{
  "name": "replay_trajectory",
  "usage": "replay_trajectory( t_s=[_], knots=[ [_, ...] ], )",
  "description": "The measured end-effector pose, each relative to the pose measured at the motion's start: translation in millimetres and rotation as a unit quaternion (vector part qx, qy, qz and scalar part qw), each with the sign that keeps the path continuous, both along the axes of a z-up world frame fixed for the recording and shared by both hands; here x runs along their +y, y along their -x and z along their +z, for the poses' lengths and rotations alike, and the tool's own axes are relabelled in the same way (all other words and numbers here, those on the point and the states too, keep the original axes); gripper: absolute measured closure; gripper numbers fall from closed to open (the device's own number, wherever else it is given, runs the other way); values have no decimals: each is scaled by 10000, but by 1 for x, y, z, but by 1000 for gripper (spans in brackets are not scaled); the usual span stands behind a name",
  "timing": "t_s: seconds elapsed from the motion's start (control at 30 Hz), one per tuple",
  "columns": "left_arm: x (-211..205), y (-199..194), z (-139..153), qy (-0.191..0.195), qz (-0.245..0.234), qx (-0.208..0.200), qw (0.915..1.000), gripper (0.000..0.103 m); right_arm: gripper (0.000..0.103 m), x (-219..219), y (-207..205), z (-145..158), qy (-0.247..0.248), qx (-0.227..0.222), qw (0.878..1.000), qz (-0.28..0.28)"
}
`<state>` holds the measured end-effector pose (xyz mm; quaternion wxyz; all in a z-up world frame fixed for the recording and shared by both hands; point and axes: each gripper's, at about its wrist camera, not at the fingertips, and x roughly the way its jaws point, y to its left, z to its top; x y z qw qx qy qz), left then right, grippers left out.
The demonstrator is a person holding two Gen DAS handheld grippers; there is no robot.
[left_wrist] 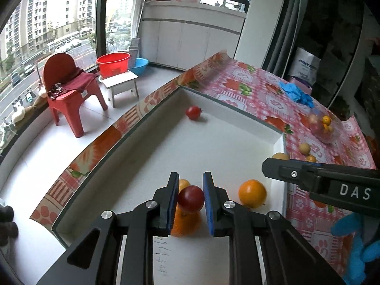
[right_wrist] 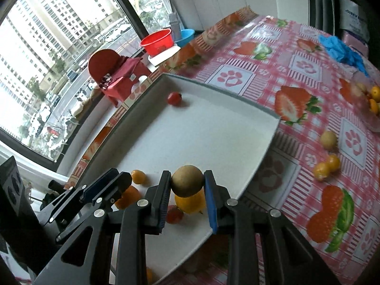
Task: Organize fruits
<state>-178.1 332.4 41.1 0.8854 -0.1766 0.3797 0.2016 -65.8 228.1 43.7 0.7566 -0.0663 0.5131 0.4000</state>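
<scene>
A white tray (left_wrist: 152, 156) lies on the strawberry-print tablecloth. My left gripper (left_wrist: 190, 190) is shut on a dark red round fruit (left_wrist: 191, 199), held over an orange (left_wrist: 187, 223) near the tray's front. Another orange (left_wrist: 252, 193) sits to its right, and a small red fruit (left_wrist: 194, 112) lies at the tray's far corner. My right gripper (right_wrist: 187, 180) is shut on a brown kiwi-like fruit (right_wrist: 187, 180) above a yellow-orange fruit (right_wrist: 190, 203) in the tray (right_wrist: 213, 128). A red strawberry-like fruit (right_wrist: 174, 215) lies beside it. The left gripper (right_wrist: 106, 187) shows at the left.
Loose yellow fruits (right_wrist: 329, 140) and small orange ones (right_wrist: 326, 167) lie on the cloth right of the tray. A clear bag of fruit (left_wrist: 320, 125) and blue gloves (left_wrist: 295, 91) sit farther back. A red chair (left_wrist: 68, 90) and basins (left_wrist: 113, 64) stand on the floor to the left.
</scene>
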Motion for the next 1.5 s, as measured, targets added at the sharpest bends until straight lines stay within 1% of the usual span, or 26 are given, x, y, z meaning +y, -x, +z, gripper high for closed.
replay_trajectory(
  t_s=[0.03, 0.07, 0.1, 0.13, 0.17, 0.2, 0.23, 0.3, 0.37, 0.4, 0.57, 0.77, 0.9, 1.07, 1.23, 1.33, 1.43, 1.5],
  knots=[
    [1, 0, -1, 2, 12, 18, 10000, 81, 62, 0, 0, -1, 9, 8, 10000, -4],
    [2, 0, -3, -1, 39, 55, 10000, 81, 57, 1, 0, -1, 12, 8, 10000, -9],
    [3, 0, -4, -7, 59, 85, 9999, 78, 44, 0, 0, 0, 4, -2, 10000, -16],
    [3, 0, -4, -15, 54, 94, 9999, 69, 36, -1, 0, 1, -1, -26, 10000, -26],
    [3, 1, -4, -33, 59, 95, 9999, 36, 34, -2, 1, 3, -3, -77, 10000, -40],
    [1, 4, -2, -127, 154, 27, 9998, 9, 31, -4, 1, 5, -3, -117, 9999, -49],
    [0, 8, 2, -247, 262, -118, 9993, 5, 25, -5, 0, 6, -4, -143, 9999, -67],
    [-3, 13, 9, -412, 260, -338, 9982, 5, 21, -11, -2, 9, -18, -167, 9997, -161],
    [-5, 11, 11, -470, 181, -258, 9984, 5, 19, -19, -5, 12, -49, -167, 9995, -279],
    [-7, 9, 12, -508, 166, -215, 9983, 5, 16, -24, -7, 14, -71, -192, 9992, -346],
    [-12, 6, 18, -375, 107, -239, 9990, 5, 1, -51, -15, 21, -94, -327, 9975, -625],
    [-33, -2, 31, -242, -125, -263, 9993, 5, 0, -85, -25, 29, -170, -291, 9957, -868],
    [-53, -8, 45, -198, -351, -334, 9986, 5, 0, -112, -31, 32, -217, -273, 9938, -1057],
    [-81, -18, 58, -174, -660, -374, 9970, 5, 0, -148, -42, 29, -133, -327, 9897, -1385],
    [-104, -30, 61, -176, -886, -286, 9955, 5, 0, -187, -58, 22, -44, -281, 9828, -1824],
    [-116, -37, 61, -169, -985, -215, 9948, 5, 0, -204, -70, 26, 51, -459, 9791, -1980],
    [-125, -46, 61, -101, -1091, -153, 9939, 5, 0, -217, -86, 41, 116, -784, 9732, -2160],
    [-129, -52, 68, -20, -1121, -215, 9935, 5, 0, -222, -97, 46, 128, -848, 9705, -2255]
  ],
)
